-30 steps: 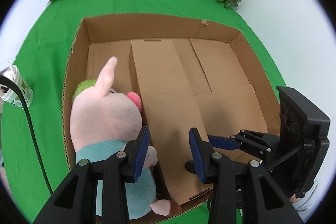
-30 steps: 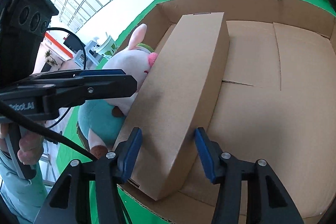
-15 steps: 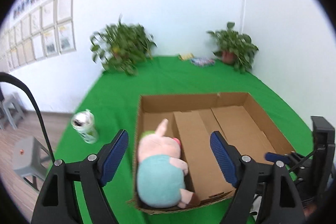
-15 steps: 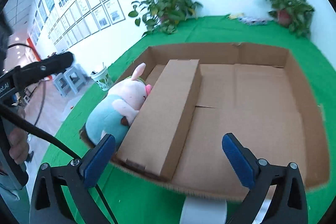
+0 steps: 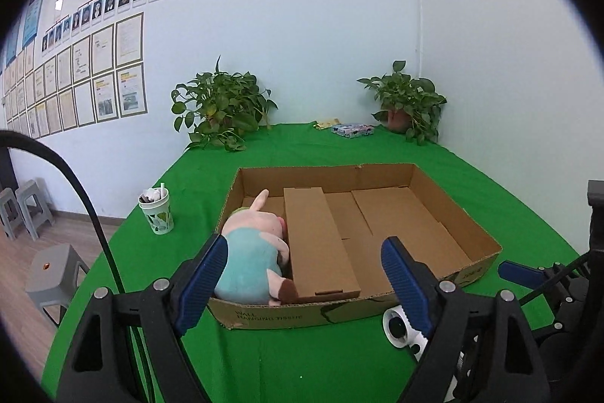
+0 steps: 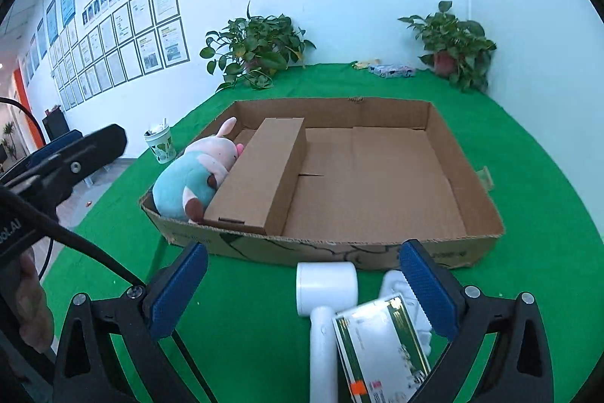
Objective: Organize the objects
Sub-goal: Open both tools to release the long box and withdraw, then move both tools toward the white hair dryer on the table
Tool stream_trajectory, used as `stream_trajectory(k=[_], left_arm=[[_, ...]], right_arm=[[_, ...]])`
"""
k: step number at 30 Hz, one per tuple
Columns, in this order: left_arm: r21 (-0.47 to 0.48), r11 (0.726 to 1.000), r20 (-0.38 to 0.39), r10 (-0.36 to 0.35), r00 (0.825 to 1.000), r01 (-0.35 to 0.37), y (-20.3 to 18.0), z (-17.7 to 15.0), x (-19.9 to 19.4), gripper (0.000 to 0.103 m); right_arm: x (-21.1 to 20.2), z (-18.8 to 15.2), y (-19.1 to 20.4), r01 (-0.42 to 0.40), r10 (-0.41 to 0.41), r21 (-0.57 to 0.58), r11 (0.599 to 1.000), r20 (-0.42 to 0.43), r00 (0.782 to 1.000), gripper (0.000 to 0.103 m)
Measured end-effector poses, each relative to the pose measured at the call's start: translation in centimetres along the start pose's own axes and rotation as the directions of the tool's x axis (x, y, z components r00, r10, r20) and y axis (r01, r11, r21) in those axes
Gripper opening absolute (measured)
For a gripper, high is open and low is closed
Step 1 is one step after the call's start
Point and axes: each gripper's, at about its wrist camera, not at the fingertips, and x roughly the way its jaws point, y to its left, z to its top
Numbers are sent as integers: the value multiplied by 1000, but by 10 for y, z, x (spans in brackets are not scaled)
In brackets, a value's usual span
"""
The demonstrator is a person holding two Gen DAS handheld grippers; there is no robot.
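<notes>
A green cloth covers the counter (image 5: 302, 357), which fills the lower half of both views and runs back to a white corner of the room. On the wall at upper left hang rows of framed papers (image 5: 94, 82) and small portrait photos. Two potted plants stand at the far edge of the counter, one left of centre (image 5: 222, 112) and one at the right (image 5: 406, 106), with a flat printed packet (image 5: 351, 130) lying between them. A patterned paper cup (image 5: 156, 214) stands on the cloth left of the shallow cardboard tray (image 5: 434, 184) in the middle of the frame. Inside the tray, against its left wall, lies a plush pig (image 5: 251, 252) in a light blue shirt, and just beside it on the right, touching it, lies a long closed cardboard box (image 5: 317, 244); the tray's right part shows only its own bare floor. In the right wrist view, a white handheld device (image 6: 326, 304) and a green-and-white carton (image 6: 381, 354) lie on the cloth in front of the tray, at lower centre. The left gripper (image 5: 304, 282) and the right gripper (image 6: 304, 289) both have their blue-padded fingers spread wide and hold nothing.
</notes>
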Motion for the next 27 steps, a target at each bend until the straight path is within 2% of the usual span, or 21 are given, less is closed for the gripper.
stream_trajectory(k=[8,10,11,12,13,14,16,17,18,19,20,21,22,24,27], left_arm=[[-39,999,0,-30,1000,30,-6,-13,-12,83],[-66,997,2,-48,999,48,-4,-17,-12,73],[-66,997,-5,-50,999,49,-4,-19,-11,45],[-53,998,-23,-37,999,36,-5,-20,-9,1],[-38,999,-45,-15,999,13,-6,-22,-5,3],[-39,999,-47,-12,999,10,-6,-24,-5,2],[-52,998,-52,-44,998,41,-7,-26,-5,2],[-53,997,-58,-50,997,47,-8,-25,-5,2],[-55,998,-57,-44,997,41,-9,-25,-5,9],[-55,998,-55,-35,998,32,-9,-25,-6,21],[-53,998,-51,-33,998,30,-9,-25,-6,59],[-55,998,-36,-34,999,32,-9,-25,-7,88],[-61,998,-11,-28,1000,27,-8,-26,-10,89],[-44,999,-2,-12,1000,12,-10,-27,-12,89],[-32,999,-17,-11,1000,10,-10,-30,-10,89]], right_arm=[[-31,-23,-8,31,-30,-17,999,18,999,102],[-36,-27,-12,35,-35,-8,999,25,999,102],[-39,-30,-14,28,-28,0,1000,29,999,94],[-43,-31,-15,22,-22,3,1000,32,999,85],[-44,-32,-16,26,-26,1,1000,29,999,67],[-47,-34,-17,31,-31,-4,1000,24,999,58],[-50,-36,-18,37,-36,-16,999,22,999,46],[-51,-37,-19,46,-45,-19,999,24,999,45],[-53,-38,-20,50,-49,-17,999,24,998,45],[-53,-39,-21,48,-48,-11,999,24,999,47],[-52,-40,-22,49,-49,-6,999,20,999,59],[-51,-40,-22,51,-51,-3,999,16,999,72],[-52,-41,-24,48,-48,2,999,18,999,100],[-55,-41,-26,51,-52,15,999,42,998,102],[-50,-40,-27,55,-56,28,998,30,998,102]])
